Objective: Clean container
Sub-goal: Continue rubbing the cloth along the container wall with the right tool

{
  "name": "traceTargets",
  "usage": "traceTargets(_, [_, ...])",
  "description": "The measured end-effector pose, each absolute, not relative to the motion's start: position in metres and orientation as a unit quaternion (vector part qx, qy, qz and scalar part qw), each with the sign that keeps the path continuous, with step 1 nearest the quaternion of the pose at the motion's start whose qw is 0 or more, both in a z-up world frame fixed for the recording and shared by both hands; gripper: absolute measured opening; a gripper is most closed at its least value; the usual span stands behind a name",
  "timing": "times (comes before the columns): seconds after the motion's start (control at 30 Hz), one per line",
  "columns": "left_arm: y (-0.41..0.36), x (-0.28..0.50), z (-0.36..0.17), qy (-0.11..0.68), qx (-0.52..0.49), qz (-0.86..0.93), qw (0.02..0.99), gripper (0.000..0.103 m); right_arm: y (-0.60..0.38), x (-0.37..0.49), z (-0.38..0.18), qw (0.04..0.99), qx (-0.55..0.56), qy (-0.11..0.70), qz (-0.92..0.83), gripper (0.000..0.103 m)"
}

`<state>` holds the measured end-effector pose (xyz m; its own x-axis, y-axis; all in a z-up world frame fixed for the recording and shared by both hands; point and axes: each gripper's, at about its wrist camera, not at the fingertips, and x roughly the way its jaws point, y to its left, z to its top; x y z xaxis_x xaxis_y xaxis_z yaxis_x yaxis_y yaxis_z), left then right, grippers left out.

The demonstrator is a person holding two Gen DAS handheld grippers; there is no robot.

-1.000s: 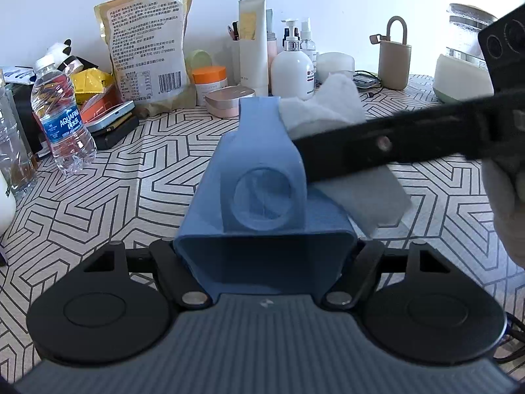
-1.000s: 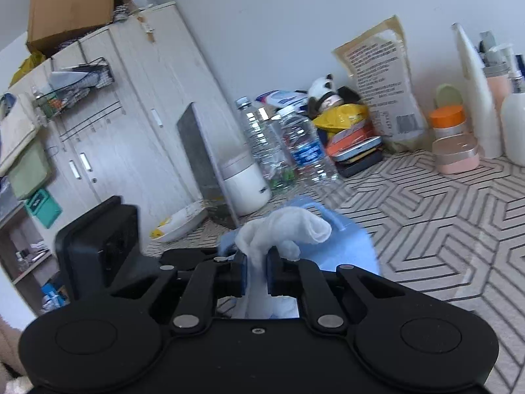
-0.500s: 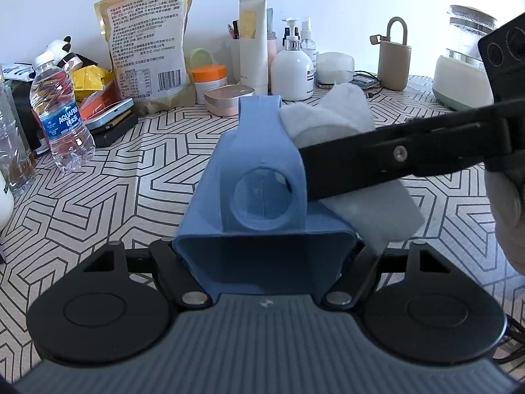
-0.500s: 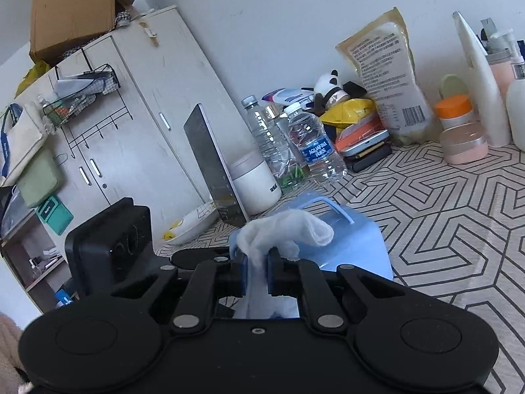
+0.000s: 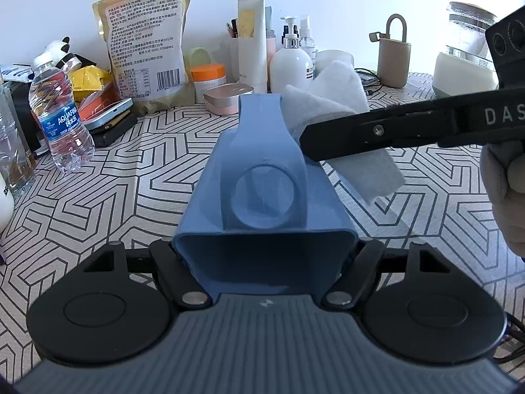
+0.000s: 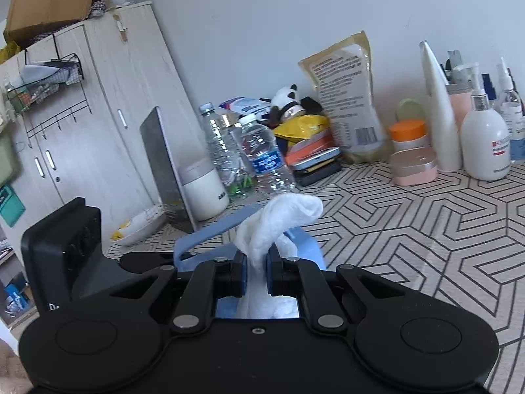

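A blue plastic container (image 5: 262, 223) with a round cap and a strap handle lies on its side above the patterned table, and my left gripper (image 5: 264, 262) is shut on its wide end. My right gripper (image 6: 256, 275) is shut on a white cloth (image 6: 282, 216). In the left wrist view one of its black fingers (image 5: 377, 134) reaches in from the right and holds the cloth (image 5: 341, 108) against the container's upper right side, next to the handle. From the right wrist, the container (image 6: 305, 246) shows just below the cloth. A gloved hand (image 5: 505, 190) holds the right gripper.
Along the back wall stand a water bottle (image 5: 62, 121), a food bag (image 5: 147, 46), a pink tin (image 5: 228, 97), lotion bottles (image 5: 292, 65), a beige holder (image 5: 393, 59) and a kettle (image 5: 466, 62). A wooden cabinet (image 6: 115, 115) stands left of the table.
My right gripper slid the cloth down the container's right side, then back up toward the handle. The left gripper kept the container where it was.
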<state>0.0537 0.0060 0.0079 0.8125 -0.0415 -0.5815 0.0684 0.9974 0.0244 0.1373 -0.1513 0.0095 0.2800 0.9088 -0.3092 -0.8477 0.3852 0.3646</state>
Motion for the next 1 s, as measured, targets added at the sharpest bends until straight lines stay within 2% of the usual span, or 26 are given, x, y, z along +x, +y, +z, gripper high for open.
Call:
traceTargets(0.13, [0.006,0.054,0.008,0.306,0.022,-0.028,0.951,0.074,-0.154,0.138,0.008,0.803,0.06,0.245,0.54,0.013])
traceTargets(0.23, [0.006,0.054,0.008,0.307,0.022,-0.027,0.951,0.074,-0.156,0.139,0.007,0.796,0.067,0.25,0.547,0.021])
traceTargets(0.63, [0.009,0.056,0.008,0.309,0.014,-0.019,0.951,0.074,-0.15,0.129,0.011,0.779,0.051,0.247,0.574,0.025])
traceTargets(0.83, [0.008,0.057,0.008,0.31,0.019,-0.015,0.95,0.075,-0.145,0.132,0.009,0.841,-0.022,0.255,0.477,0.026])
traceTargets(1.0, [0.008,0.057,0.009,0.31,0.02,-0.015,0.95,0.075,-0.132,0.134,0.0,0.845,-0.067,0.284,0.448,0.026])
